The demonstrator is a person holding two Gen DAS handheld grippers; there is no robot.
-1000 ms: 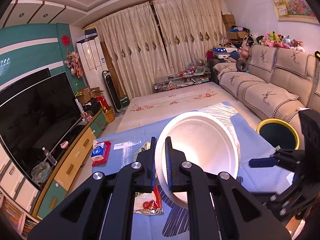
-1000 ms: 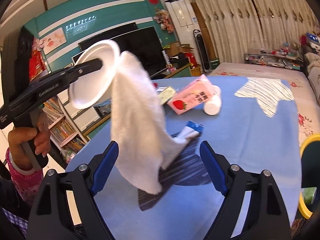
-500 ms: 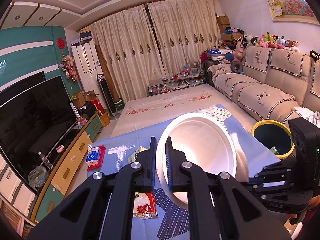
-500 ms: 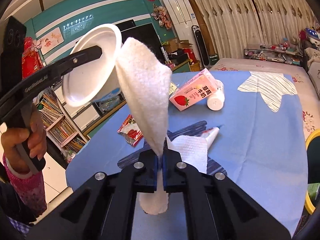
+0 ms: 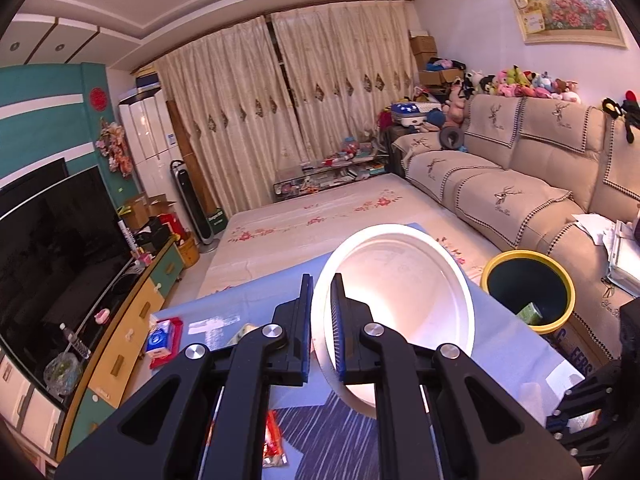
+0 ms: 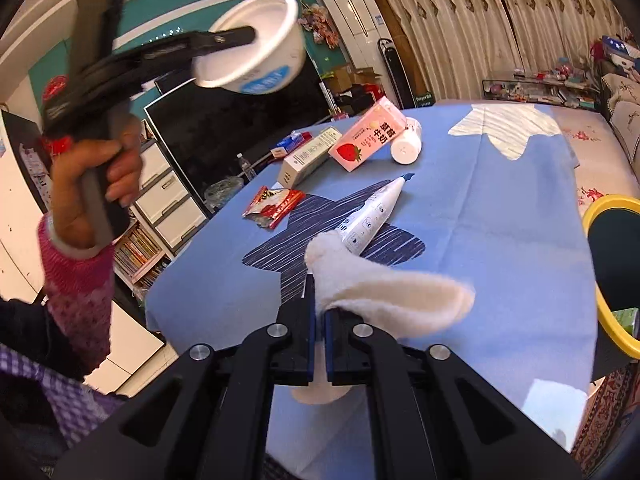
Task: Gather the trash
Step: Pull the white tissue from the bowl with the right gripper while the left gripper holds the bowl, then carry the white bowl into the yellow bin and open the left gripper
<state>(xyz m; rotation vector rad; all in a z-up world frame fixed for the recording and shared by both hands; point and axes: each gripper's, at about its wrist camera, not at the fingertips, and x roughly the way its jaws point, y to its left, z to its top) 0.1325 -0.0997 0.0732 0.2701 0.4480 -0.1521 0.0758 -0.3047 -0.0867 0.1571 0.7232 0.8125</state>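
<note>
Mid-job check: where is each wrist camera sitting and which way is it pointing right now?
Left wrist: behind the left gripper, shut on a white bowl, facing curtains, sofa and yellow-rimmed bin.
Right wrist: behind the right gripper, shut on a white tissue, facing the blue table and TV wall; hand visible.
Shared: bowl, bin, table.

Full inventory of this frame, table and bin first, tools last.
paper bowl: 1, white, held up in left tool
tissue: 1, white, in right tool
tube: 1, white, mid-table
milk carton: 1, pink, far table
bottle: 1, white, lying beside carton
box: 1, white-green, left of carton
snack wrapper: 1, red, left table
bin: 1, yellow rim, beside table
tablecloth: 1, blue
left tool: shut on bowl rim
right tool: shut on tissue
</note>
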